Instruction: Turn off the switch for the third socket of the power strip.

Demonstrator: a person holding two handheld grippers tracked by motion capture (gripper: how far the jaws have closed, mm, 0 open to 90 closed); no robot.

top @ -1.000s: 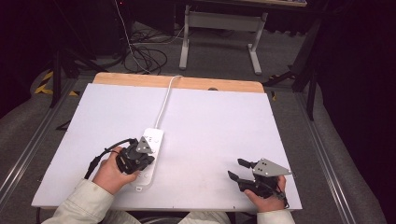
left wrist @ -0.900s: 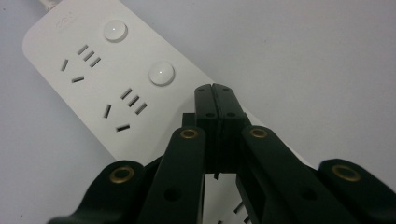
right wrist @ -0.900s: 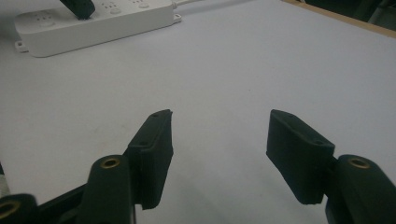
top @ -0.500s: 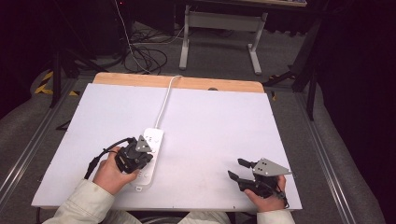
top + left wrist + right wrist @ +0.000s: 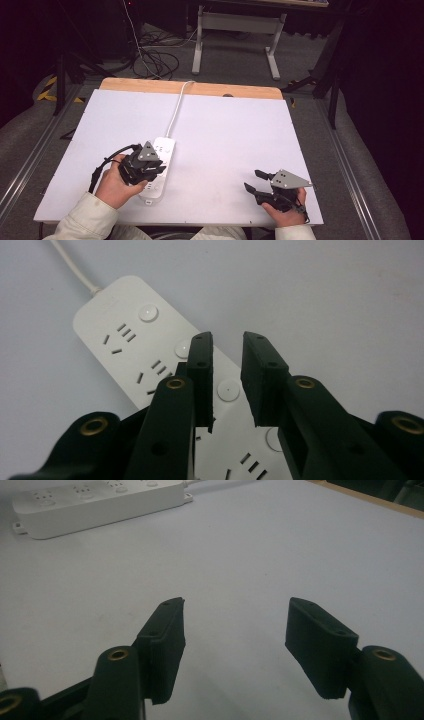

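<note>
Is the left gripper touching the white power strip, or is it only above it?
Cannot tell. In the left gripper view the left gripper, jaws slightly parted, hangs over the power strip around a round button; neither contact nor a gap shows.

The white board [image 5: 225, 145] lies bare between my two grippers and out to its far edge on my right. The one obstacle is the power strip [image 5: 161, 165], lying under my left gripper [image 5: 159, 169], with its white cord [image 5: 176, 107] running away over the far wooden edge [image 5: 190, 88].
</note>
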